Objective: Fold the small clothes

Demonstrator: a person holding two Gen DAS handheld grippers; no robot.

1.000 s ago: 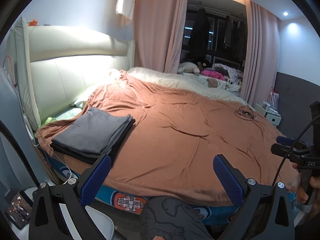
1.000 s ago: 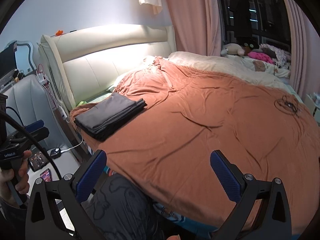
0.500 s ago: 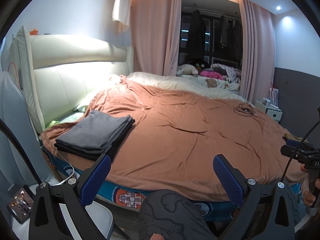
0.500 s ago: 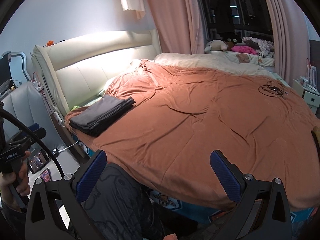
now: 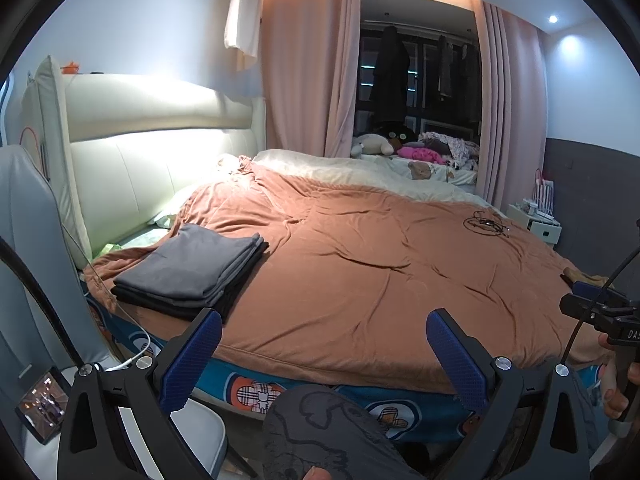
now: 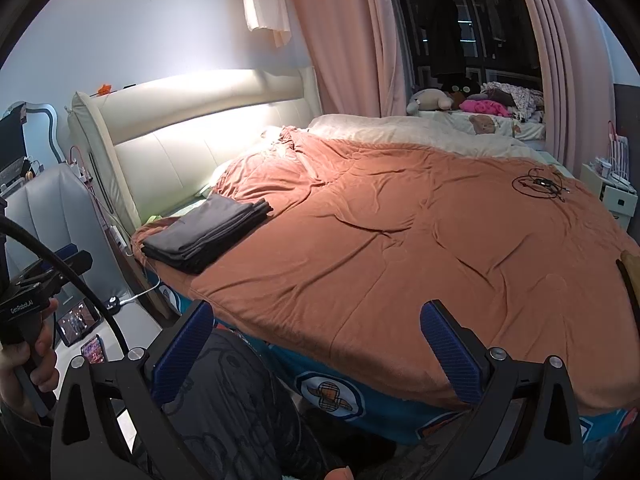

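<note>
- Hovering off the bed's near edge, left claw (image 5: pixel 323 354) and right claw (image 6: pixel 316 348) both spread wide, holding nothing.
- Stack of folded dark grey and black small clothes (image 5: pixel 192 270) sits on the rust-orange bed cover (image 5: pixel 380 272) at its near-left corner, by the cream padded headboard (image 5: pixel 140 160).
- Judged soft, light, floppy; layers could slide apart, so pinch a corner or folded edge of one layer.
- Item count in stack unclear; no unfolded garment visible; tan cloth scrap (image 5: pixel 580 276) at right edge cut off.

Both tongs (image 5: pixel 323 354) (image 6: pixel 316 348) have drawn back from the bed (image 5: pixel 360 272).
</note>
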